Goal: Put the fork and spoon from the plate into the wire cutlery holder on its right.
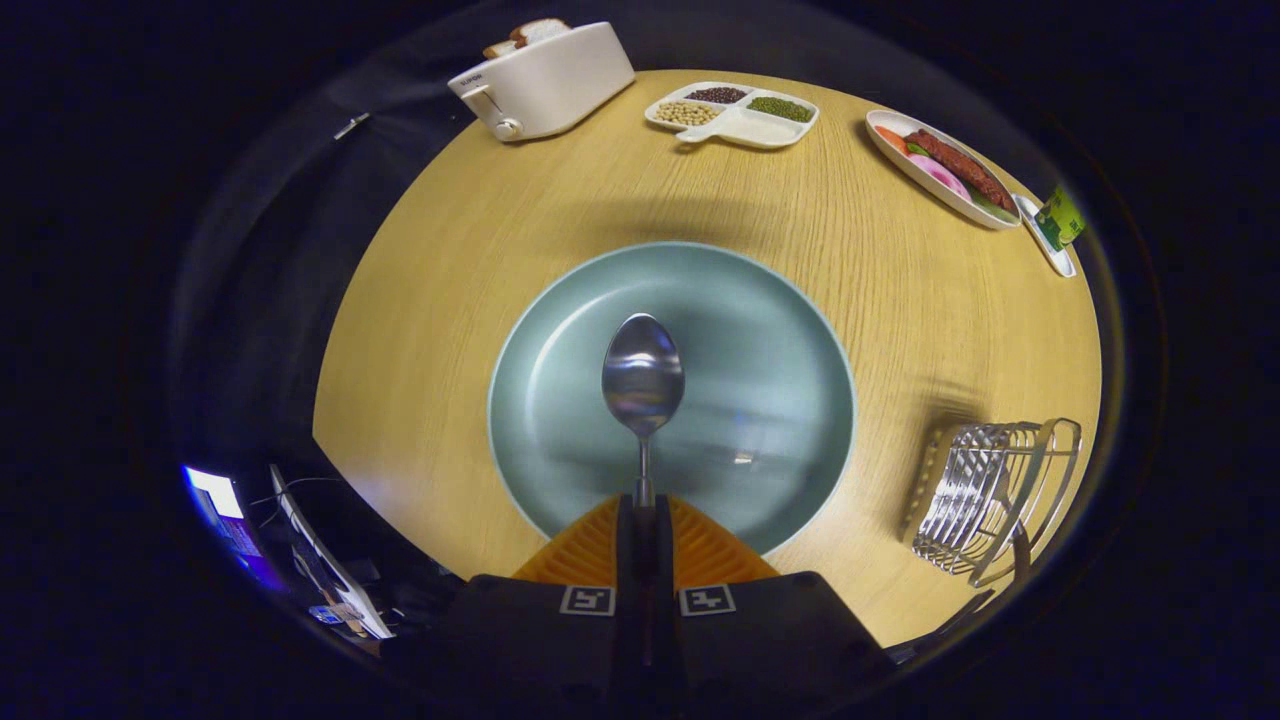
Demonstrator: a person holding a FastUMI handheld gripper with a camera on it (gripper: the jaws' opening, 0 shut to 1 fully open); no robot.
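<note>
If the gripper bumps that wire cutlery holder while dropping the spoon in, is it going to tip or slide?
The silvery wire cutlery holder is open mesh, so probably light and apt to slide on the smooth wooden table. It looks fairly wide, so tipping seems less likely. The gripper, jaws shut on the shiny metal spoon, should lower it in gently.

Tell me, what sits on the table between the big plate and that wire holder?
Nothing: in the gripper view, bare wooden table separates the plate from the wire holder. The gripper is shut on the spoon.
</note>
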